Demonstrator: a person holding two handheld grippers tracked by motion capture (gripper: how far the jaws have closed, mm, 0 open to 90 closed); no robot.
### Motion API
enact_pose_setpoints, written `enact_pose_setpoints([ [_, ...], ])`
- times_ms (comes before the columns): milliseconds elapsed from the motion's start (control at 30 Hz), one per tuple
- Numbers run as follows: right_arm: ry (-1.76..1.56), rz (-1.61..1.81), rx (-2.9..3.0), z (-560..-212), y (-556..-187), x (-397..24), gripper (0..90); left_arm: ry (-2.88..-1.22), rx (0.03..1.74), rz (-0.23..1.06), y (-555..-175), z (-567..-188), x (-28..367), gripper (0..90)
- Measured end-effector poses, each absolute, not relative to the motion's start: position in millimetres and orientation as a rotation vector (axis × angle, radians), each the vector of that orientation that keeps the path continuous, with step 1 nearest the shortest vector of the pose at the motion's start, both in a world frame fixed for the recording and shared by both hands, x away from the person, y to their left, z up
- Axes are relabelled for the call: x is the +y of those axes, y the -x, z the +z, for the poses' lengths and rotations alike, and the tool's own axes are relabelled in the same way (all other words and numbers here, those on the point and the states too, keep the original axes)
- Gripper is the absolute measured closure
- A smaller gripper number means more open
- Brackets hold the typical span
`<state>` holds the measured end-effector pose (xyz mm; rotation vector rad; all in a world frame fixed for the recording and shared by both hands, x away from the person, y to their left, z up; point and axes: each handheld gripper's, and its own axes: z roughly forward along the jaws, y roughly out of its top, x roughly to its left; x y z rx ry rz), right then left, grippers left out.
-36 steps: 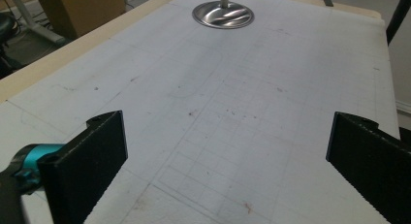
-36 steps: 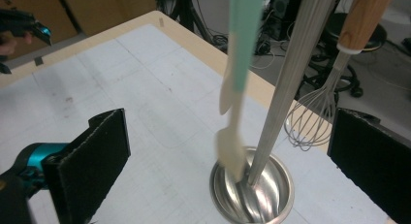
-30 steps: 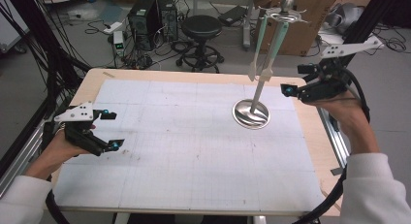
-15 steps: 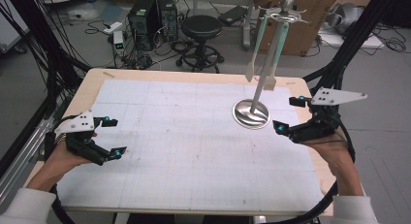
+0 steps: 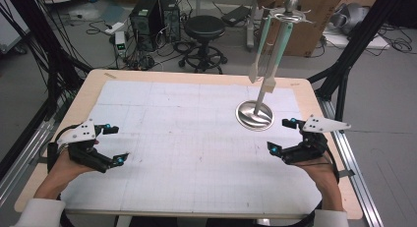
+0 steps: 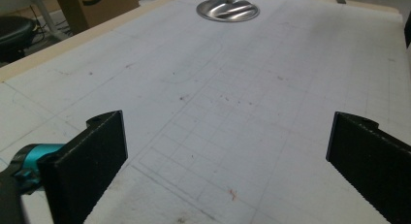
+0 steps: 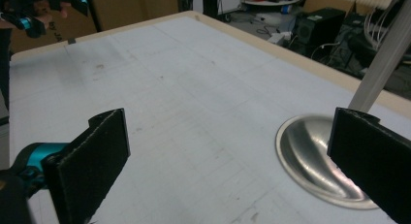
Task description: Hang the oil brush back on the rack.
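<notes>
Gridded tabletop point(image 5: 196, 138) bare around both grippers. Left gripper point(image 5: 109, 144) and right gripper point(image 5: 281, 136): fingers wide apart, gripping nothing. Utensil stand point(image 5: 255, 115) just ahead of right fingers, pale spatulas point(image 5: 268, 55) hanging above. Risk: careless reach clips steel base, stand tips, spatulas swing off.

A light wooden surface point(image 5: 324, 114) carries a white gridded mat point(image 5: 196, 148) covering nearly all of it. On the mat, toward the far right, stands a utensil rack's round steel base point(image 5: 254, 115).
</notes>
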<state>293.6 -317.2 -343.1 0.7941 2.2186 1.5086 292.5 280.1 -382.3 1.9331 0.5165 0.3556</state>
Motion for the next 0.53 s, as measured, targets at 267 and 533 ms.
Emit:
enact_pose_setpoints([
  [267, -0.847, 1.515, 2.22, -374, -290, -316, 0.2, -1.901, 0.514, 0.344, -288, -394, 284, 1.6],
  [533, -0.851, 1.503, 2.22, -376, -286, -315, 0.2, -1.901, 0.503, 0.35, -286, -395, 283, 1.7],
])
